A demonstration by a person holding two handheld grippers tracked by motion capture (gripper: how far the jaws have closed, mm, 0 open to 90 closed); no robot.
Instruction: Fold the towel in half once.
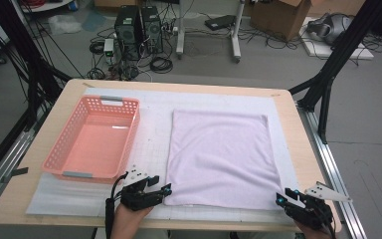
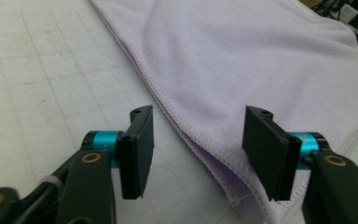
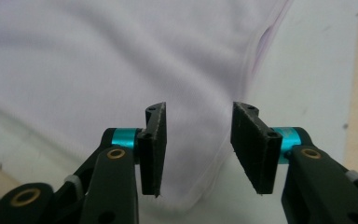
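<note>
Both grippers at towel (image 1: 221, 159) corners

A lab: computer towers (image 1: 139, 30), tangled floor cables (image 1: 189, 50) (cardboard box (image 1: 281, 17) behind), black rig frame (image 1: 338, 55)

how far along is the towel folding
Done: the lilac towel lies flat, apparently doubled, with two layers at its near-left corner. In hand: nothing; the left gripper and right gripper are open at its near corners. Left: further folds, perhaps then the pink basket.
</note>
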